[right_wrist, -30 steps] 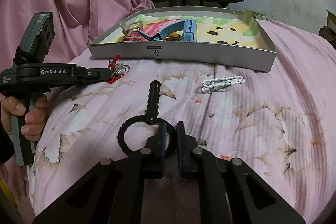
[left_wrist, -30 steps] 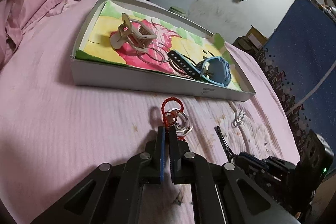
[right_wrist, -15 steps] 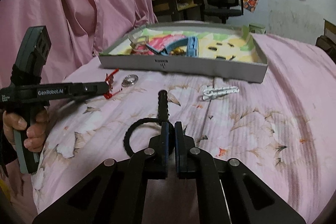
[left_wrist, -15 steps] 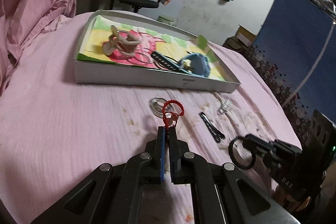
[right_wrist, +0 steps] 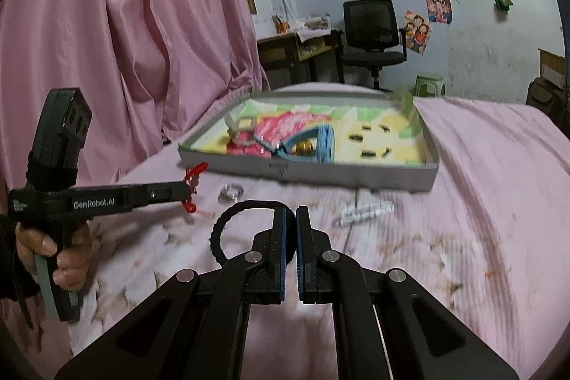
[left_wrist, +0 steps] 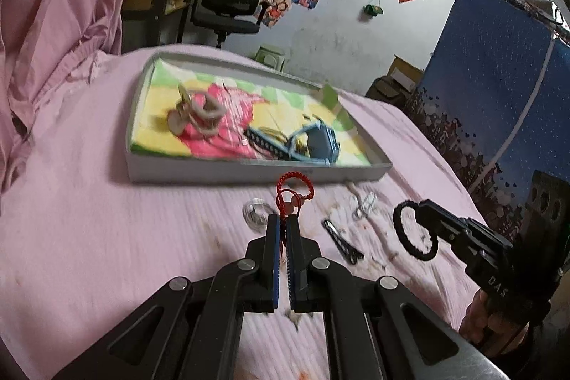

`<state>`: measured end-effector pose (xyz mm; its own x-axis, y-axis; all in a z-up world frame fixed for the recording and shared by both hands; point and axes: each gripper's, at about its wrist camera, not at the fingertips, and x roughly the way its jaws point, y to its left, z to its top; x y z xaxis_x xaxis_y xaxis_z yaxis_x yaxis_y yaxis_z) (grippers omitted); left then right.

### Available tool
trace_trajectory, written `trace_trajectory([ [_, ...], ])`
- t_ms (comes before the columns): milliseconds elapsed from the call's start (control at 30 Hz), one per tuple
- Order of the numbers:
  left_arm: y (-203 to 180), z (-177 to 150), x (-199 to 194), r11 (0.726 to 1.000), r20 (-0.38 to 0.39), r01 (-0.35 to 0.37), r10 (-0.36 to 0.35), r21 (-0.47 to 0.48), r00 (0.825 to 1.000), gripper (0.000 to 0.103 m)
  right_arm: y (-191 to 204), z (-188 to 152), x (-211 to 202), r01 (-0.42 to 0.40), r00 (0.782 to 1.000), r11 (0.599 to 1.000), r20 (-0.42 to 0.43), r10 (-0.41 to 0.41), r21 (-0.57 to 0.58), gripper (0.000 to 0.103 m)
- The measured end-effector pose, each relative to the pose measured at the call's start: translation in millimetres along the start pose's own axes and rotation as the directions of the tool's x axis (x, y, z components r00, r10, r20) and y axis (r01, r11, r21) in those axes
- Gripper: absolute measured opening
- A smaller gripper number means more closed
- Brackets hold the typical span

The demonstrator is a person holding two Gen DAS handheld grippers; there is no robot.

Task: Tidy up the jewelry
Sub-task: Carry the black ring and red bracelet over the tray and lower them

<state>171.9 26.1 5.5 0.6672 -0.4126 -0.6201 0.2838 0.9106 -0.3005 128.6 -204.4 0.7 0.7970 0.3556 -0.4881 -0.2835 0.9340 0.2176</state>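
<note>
While each claw grips one bracelet | left claw (left_wrist: 282, 224): red bracelet (left_wrist: 295, 189) | right claw (right_wrist: 291, 219): black bracelet (right_wrist: 228, 223)

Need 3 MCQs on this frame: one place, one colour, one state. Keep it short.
1. Where is the blue watch?
A. in the tray
B. on the bedspread
C. in the right gripper

2. What colour is the cord in the left gripper?
A. black
B. red
C. white

3. What is the right gripper doing?
A. open over the tray
B. shut on nothing
C. shut on the black bracelet

Answers:
1. A, the watch lies inside the tray walls, near its right end.
2. B, the red cord loops up from between the closed pads.
3. C, the black loop hangs from the closed pads, clear of the bed.
</note>
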Motion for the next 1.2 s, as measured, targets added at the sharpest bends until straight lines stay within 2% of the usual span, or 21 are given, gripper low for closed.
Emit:
trace_trajectory([
  [200, 8.0, 28.5, -0.3, 0.999, 0.064, -0.035, 0.034, 0.014, 0.997, 0.004, 7.6, 31.4, 19.1, 0.001, 0.999, 1.0, 0.046, 0.0, -0.013, 0.005],
  [500, 34.2, 57.1, 18.3, 0.996, 0.093, -0.083, 0.084, -0.015, 0.992, 0.004, 17.4, 72.7, 69.7, 0.011, 0.998, 1.0, 0.054, -0.011, -0.01, 0.005],
  [833, 69.4, 63.4, 47.2, 0.988, 0.023, -0.137, 0.139, -0.073, 0.99, 0.004, 31.0, 79.9, 124.1, 0.068, 0.997, 0.996, -0.016, -0.069, -0.053, 0.005],
  [1200, 79.8, 58.8, 58.4, 0.987, -0.022, -0.109, 0.107, -0.118, 0.994, 0.004, 29.3, 72.1, 149.9, 0.097, 0.99, 0.994, -0.098, -0.103, -0.057, 0.005],
])
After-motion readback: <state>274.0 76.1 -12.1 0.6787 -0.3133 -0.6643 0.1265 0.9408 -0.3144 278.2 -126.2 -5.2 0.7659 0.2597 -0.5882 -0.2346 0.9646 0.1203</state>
